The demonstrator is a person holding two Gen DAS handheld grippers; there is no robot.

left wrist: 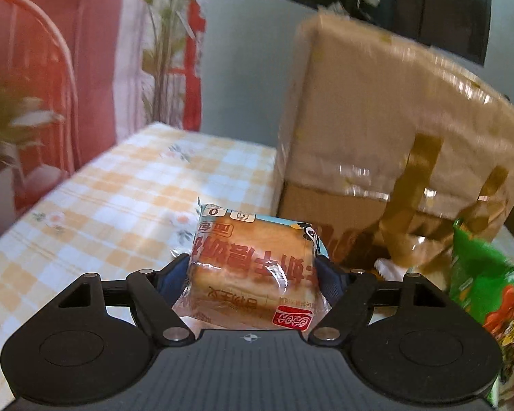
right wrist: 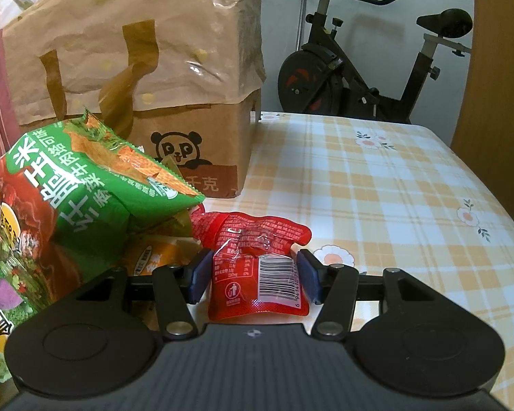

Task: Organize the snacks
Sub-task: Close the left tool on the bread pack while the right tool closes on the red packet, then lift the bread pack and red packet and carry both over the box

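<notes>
- A home room; a worktop point(right wrist: 377, 185) under a yellow-and-white checked cloth with small flowers, a black exercise bike point(right wrist: 370, 68) behind it, a plant and red curtain to the left
- A brown cardboard box point(right wrist: 202, 150) with a panda print, draped in a crinkled tan paper bag point(right wrist: 137, 41), stands at the back; a green crisp packet point(right wrist: 82, 178) lies just beside it
- Left gripper point(left wrist: 253, 274) clamped on a clear-wrapped square bread packet point(left wrist: 253, 267), seemingly lifted off the cloth, though blur makes this uncertain
- Right gripper point(right wrist: 253, 274) level and low; its blue pads flank a red sauce sachet point(right wrist: 257, 267), apparently pinching it
- Likely mid-sort: each snack needs carrying to its own group
</notes>
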